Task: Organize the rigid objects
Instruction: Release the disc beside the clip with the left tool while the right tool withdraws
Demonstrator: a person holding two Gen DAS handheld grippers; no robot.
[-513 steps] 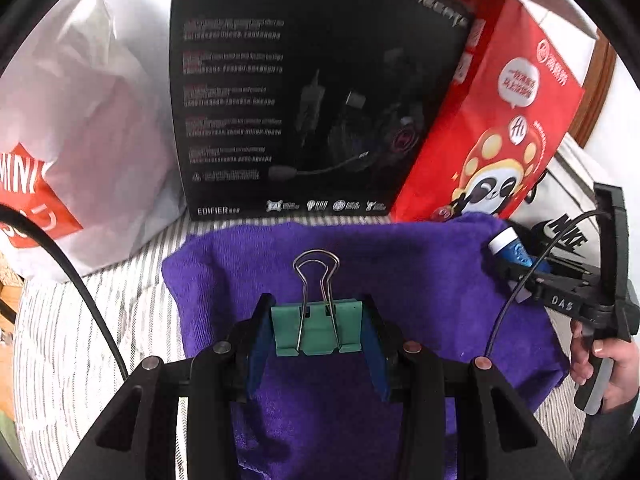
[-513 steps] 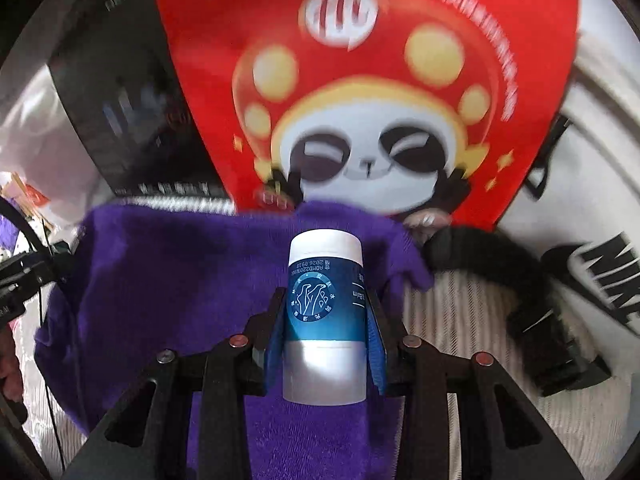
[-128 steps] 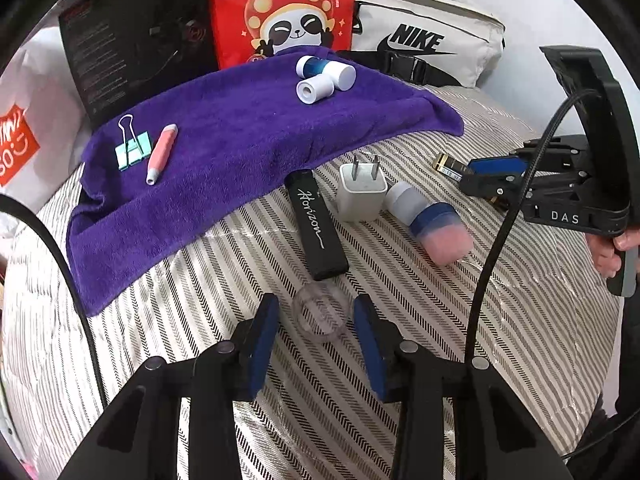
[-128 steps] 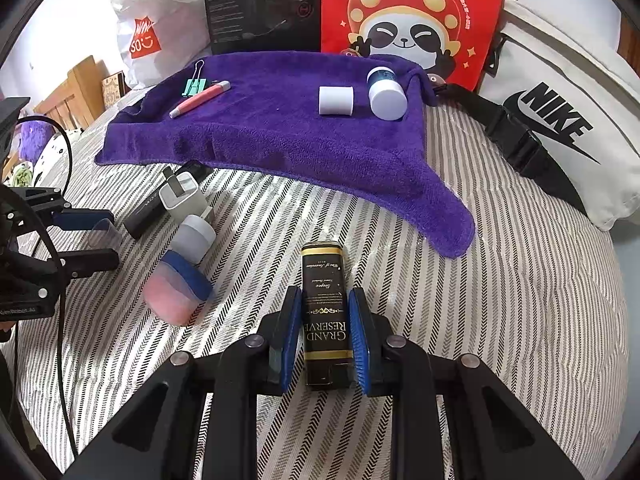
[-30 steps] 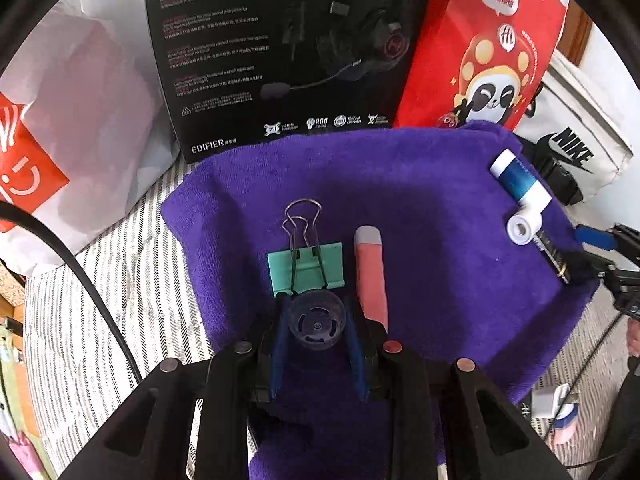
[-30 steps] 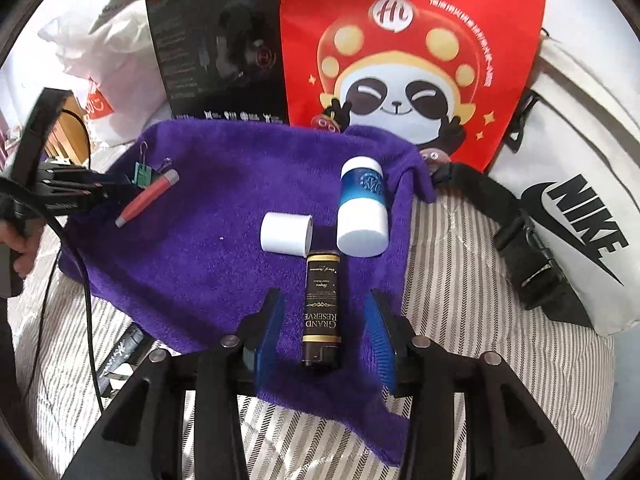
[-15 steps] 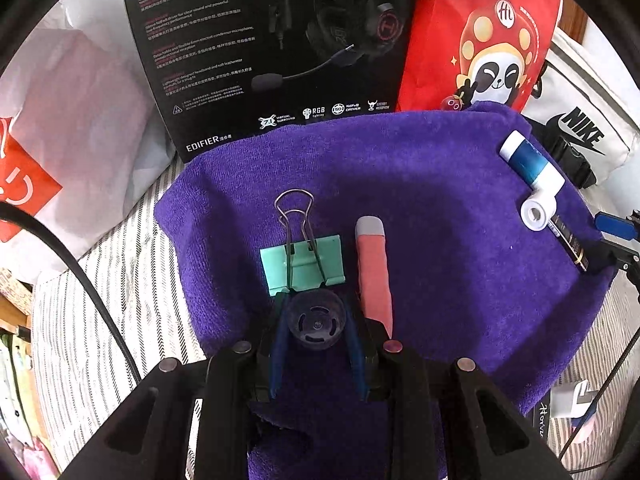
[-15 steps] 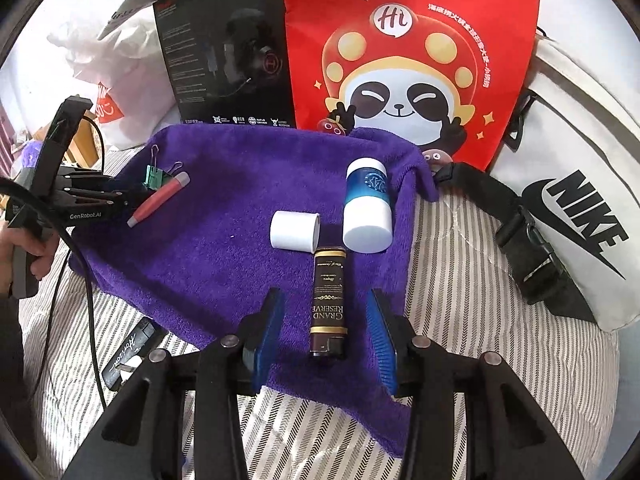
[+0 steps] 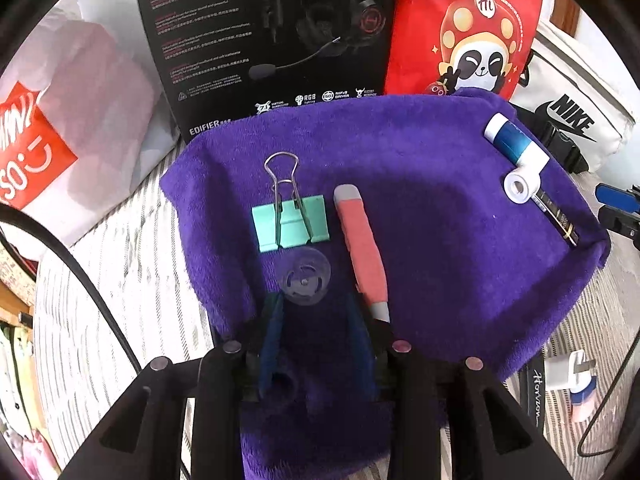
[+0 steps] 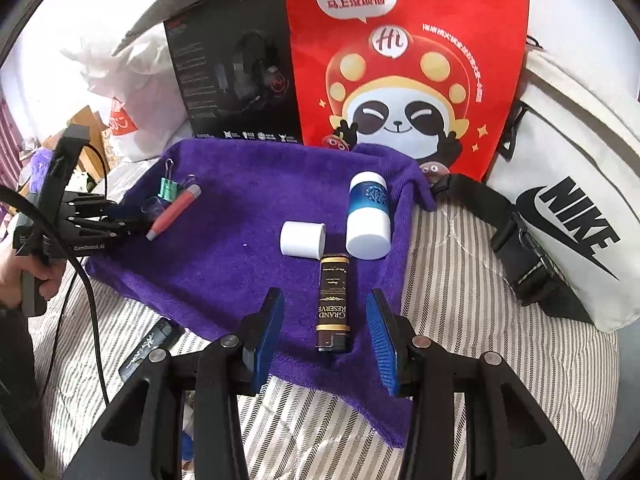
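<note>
A purple towel (image 9: 440, 240) carries the sorted items. My left gripper (image 9: 314, 312) hovers over its near left part, its jaws opening with nothing between the pads. A clear round cap (image 9: 306, 276) lies free just ahead of the fingertips, below a green binder clip (image 9: 290, 222) and beside a pink pen-like stick (image 9: 362, 248). My right gripper (image 10: 325, 308) is open at the towel's near right edge. A black lighter (image 10: 334, 304) lies between its jaws, touched by neither pad. Beyond it lie a white cylinder (image 10: 303, 239) and a blue-and-white bottle (image 10: 368, 216).
A black headset box (image 9: 272, 32), a red panda bag (image 10: 404, 60) and a white Nike bag (image 10: 568, 200) stand behind the towel, with a white shopping bag (image 9: 60, 120) at the left. A black flat device (image 9: 534, 396) and a white charger (image 9: 568, 368) lie on the striped bedcover (image 10: 480, 340).
The left gripper has let go of the clear cap and drawn back a little; the cap now rests on the towel. The right gripper stays open around the lighter.
</note>
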